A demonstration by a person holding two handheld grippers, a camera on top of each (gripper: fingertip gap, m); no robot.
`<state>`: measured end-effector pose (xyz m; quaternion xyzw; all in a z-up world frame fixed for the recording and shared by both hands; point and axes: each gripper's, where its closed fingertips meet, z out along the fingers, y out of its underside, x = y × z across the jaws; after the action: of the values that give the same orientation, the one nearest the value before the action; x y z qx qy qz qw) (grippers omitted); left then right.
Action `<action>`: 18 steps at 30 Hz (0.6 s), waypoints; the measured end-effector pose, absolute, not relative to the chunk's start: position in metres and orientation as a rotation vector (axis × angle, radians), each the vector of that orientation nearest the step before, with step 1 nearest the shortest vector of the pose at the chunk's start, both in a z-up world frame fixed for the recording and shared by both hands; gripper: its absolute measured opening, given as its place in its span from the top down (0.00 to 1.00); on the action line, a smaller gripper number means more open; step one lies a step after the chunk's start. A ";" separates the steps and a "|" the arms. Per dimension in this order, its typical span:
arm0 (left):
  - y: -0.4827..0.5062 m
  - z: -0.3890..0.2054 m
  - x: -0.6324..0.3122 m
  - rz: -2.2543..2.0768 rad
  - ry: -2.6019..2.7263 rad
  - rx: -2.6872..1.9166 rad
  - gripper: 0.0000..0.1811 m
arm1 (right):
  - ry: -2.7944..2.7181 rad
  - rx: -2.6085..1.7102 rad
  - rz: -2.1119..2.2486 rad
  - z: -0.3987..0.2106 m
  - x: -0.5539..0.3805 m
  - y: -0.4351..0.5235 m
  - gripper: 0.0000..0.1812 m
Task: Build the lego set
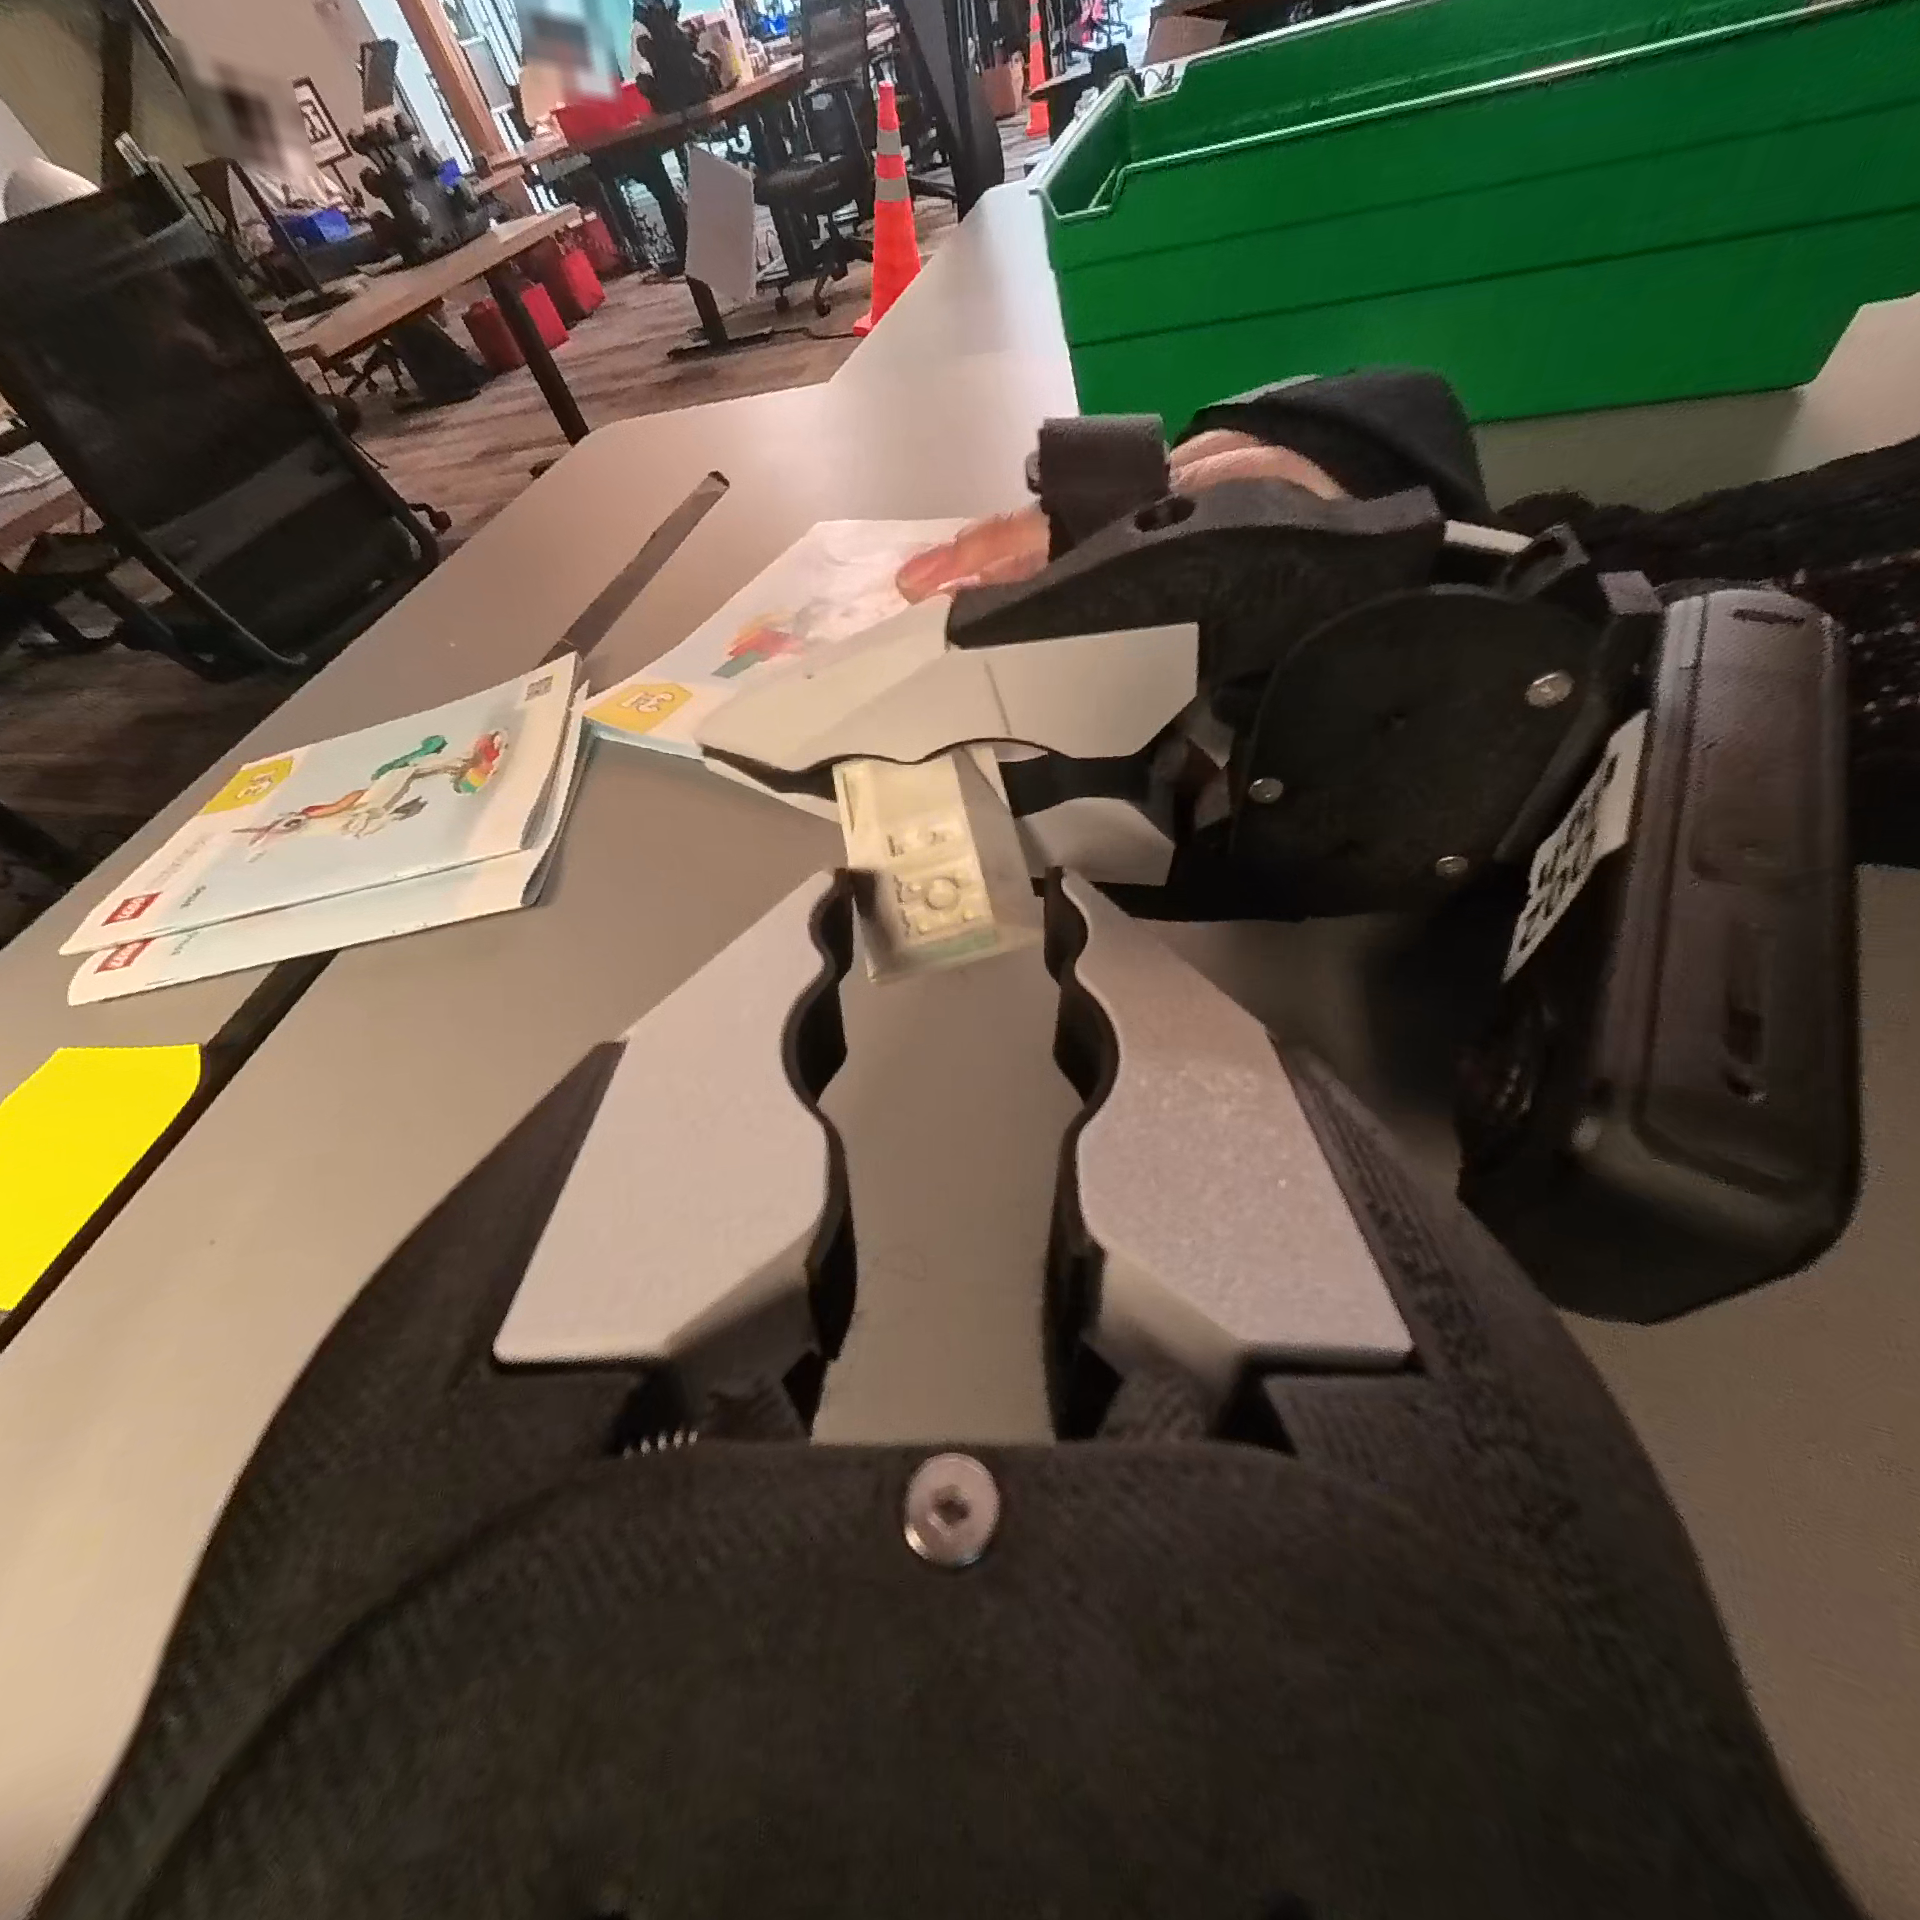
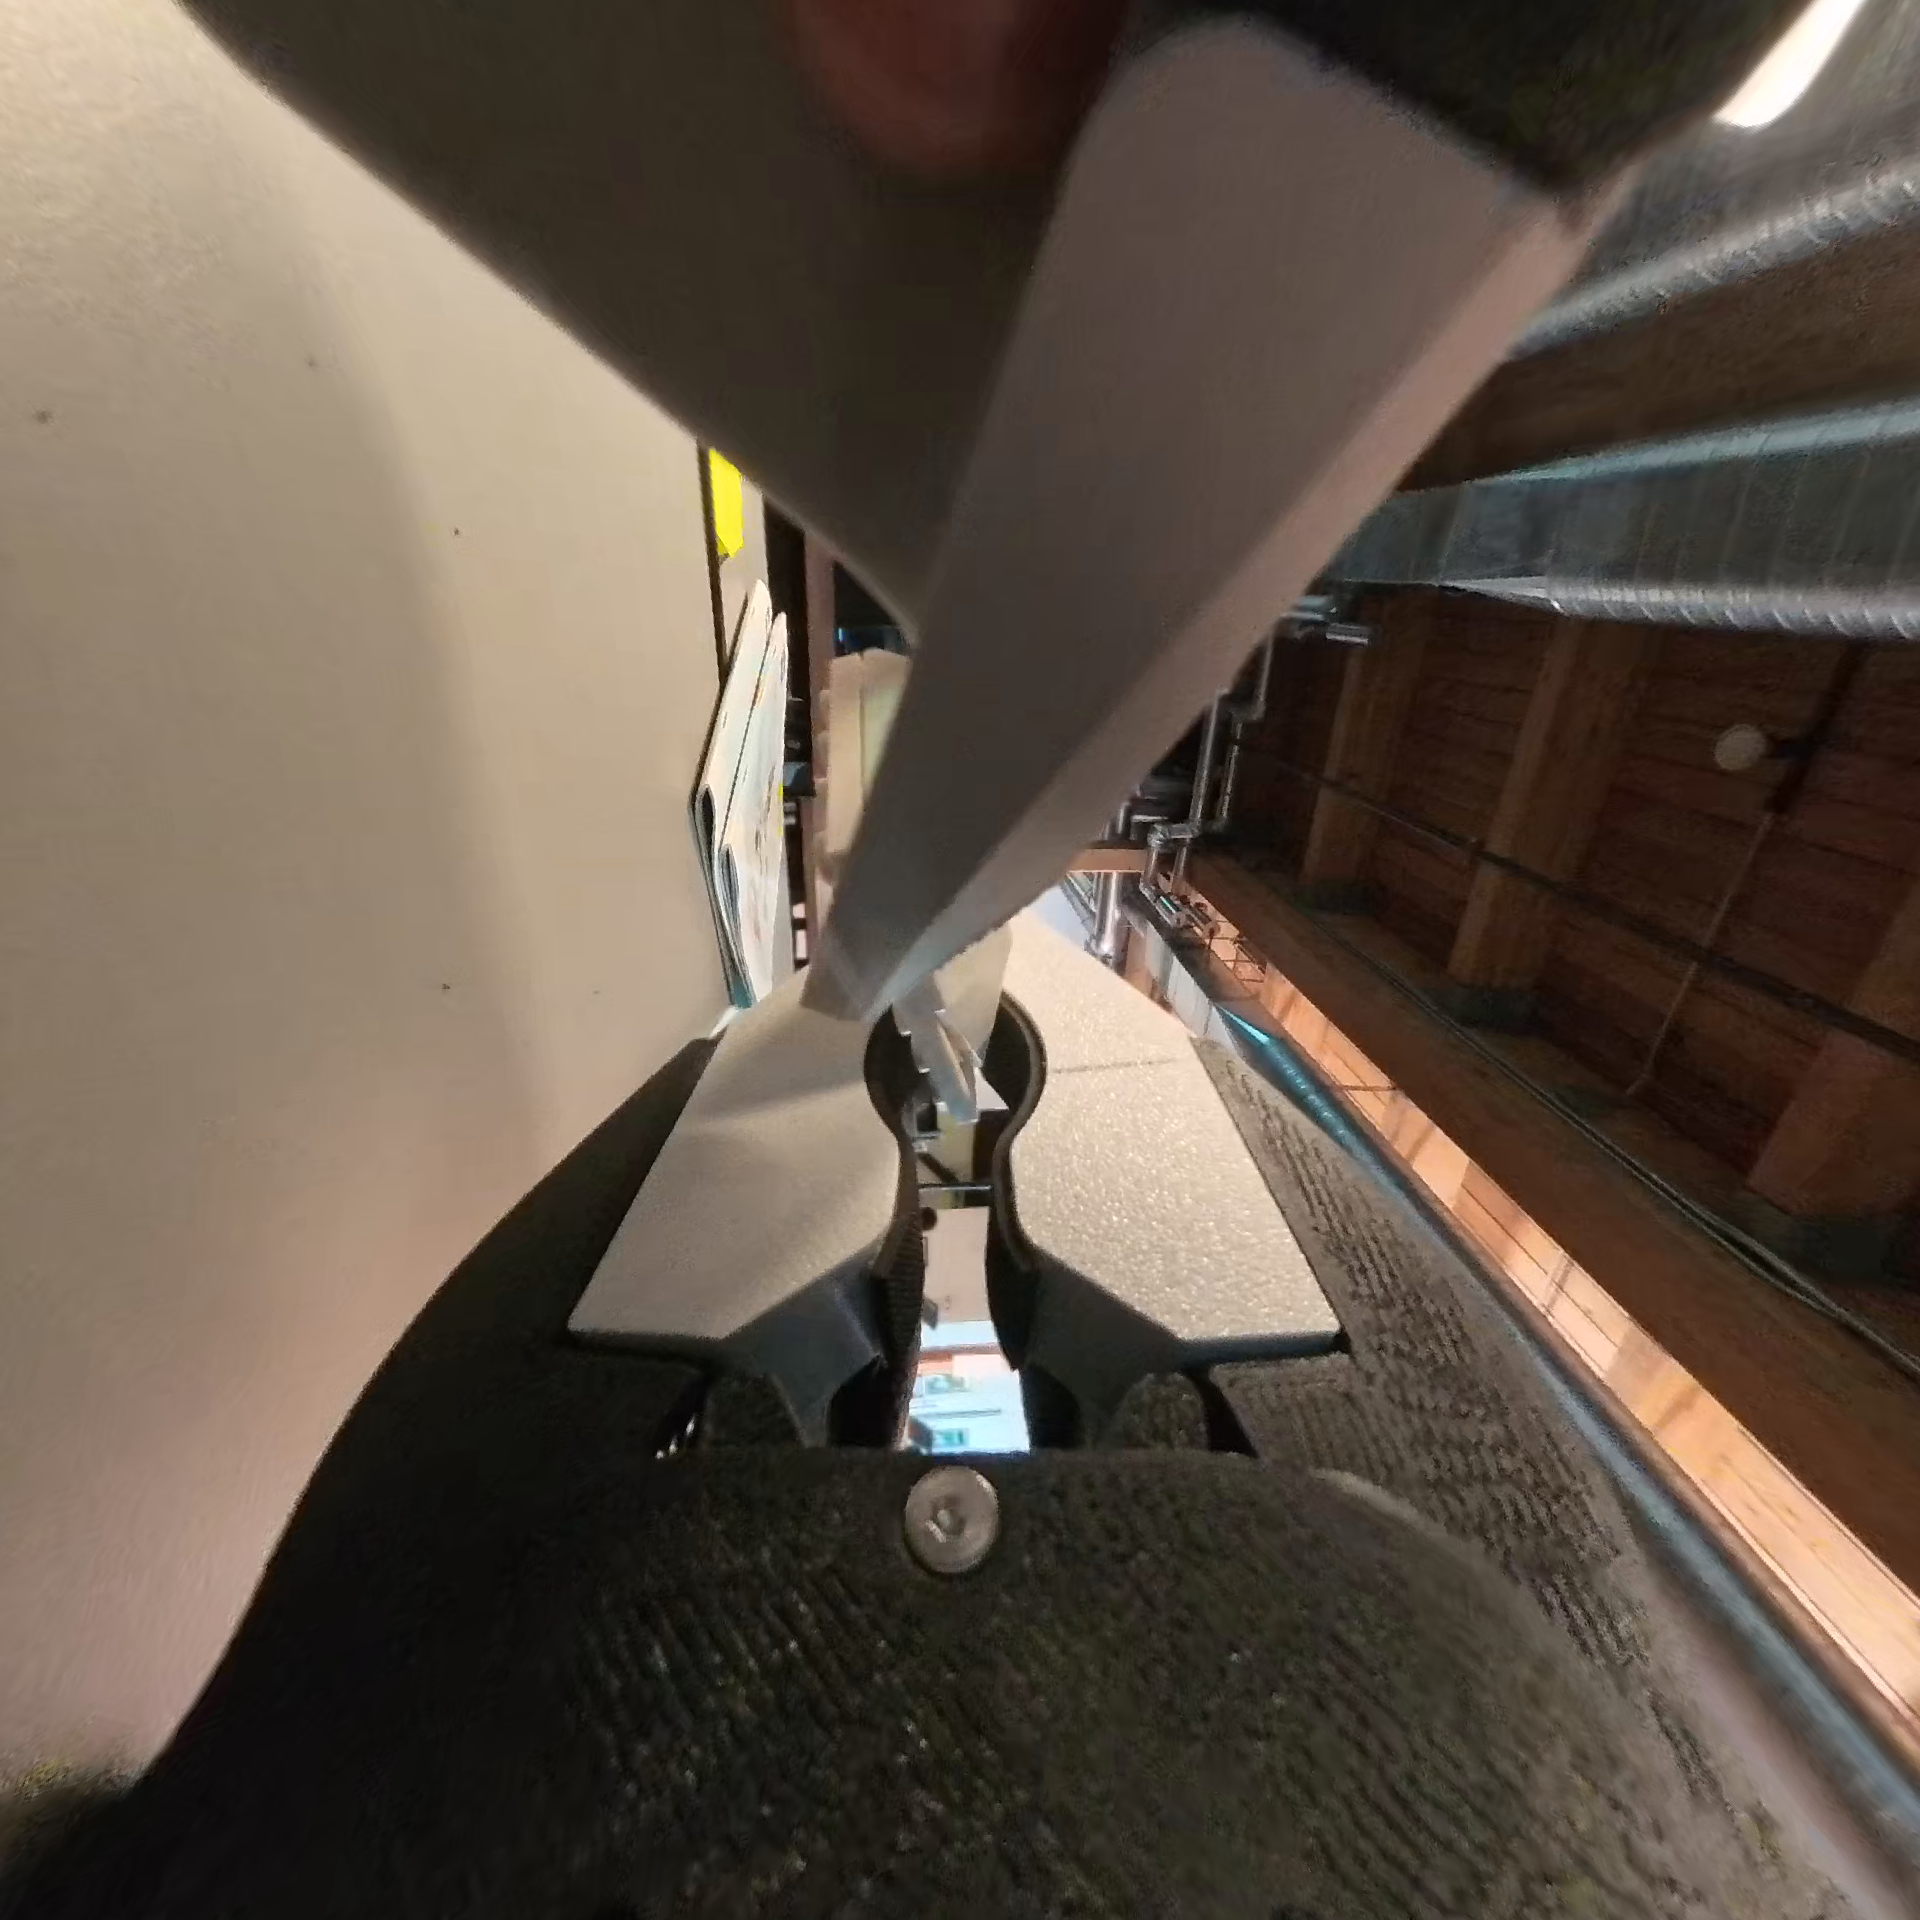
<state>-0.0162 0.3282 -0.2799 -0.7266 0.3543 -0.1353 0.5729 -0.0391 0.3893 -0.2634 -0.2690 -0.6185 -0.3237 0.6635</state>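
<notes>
One piece: pale grey brick assembly, studs showing, held up clear of the table, near the middle of its width.
Long axis: slanted, upper end toward the right gripper, lower end down between the left gripper's tips.
Right gripper: comes in from the right with its fingers stacked one over the other, clamped on the assembly's upper end; in the right wrist view the right gripper shows the piece pinched in a narrow gap.
Left gripper: fingers apart, one on each side of the assembly's lower end; left tip looks touching or just beside it, right tip a little off; cannot tell for certain whether either pad presses.
Direction from left fingers: straight ahead, right at the tips, not deep between the pads.
Nearer hand: right, already gripping; left only flanking.
Hand: in a black sleeve, on the right gripper's handle.
Booklets: two stacked, toward the table's left edge, well apart from the assembly.
Open booklet: flat, just beyond the right gripper.
Green bin: at the far right of the table.
Yellow note: at the left edge.
</notes>
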 end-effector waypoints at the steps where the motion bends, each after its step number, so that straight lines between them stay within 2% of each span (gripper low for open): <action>1: 0.328 -0.280 -0.016 -0.319 0.829 -1.709 0.81 | -1.398 -0.603 -0.739 -0.264 -0.039 0.390 1.00; 10: 0.333 -0.285 -0.018 -0.359 0.781 -1.792 0.82 | -1.425 -0.607 -0.738 -0.269 -0.039 0.391 0.99; 12: 0.333 -0.290 -0.019 -0.337 0.797 -1.810 0.82 | -1.435 -0.628 -0.708 -0.271 -0.039 0.391 0.89; 13: 0.334 -0.292 -0.019 -0.322 0.806 -1.815 0.82 | -1.449 -0.635 -0.697 -0.273 -0.039 0.391 0.89; 16: 0.336 -0.292 -0.022 -0.292 0.795 -1.815 0.82 | -1.502 -0.575 -0.665 -0.280 -0.045 0.380 0.89; 18: 0.336 -0.291 -0.023 -0.302 0.793 -1.813 0.82 | -1.524 -0.573 -0.673 -0.284 -0.047 0.378 0.96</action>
<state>-0.0227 0.3358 -0.2910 -0.7626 0.3337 -0.1272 0.5394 -0.0465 0.3783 -0.2839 -0.2507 -0.6674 -0.2946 0.6364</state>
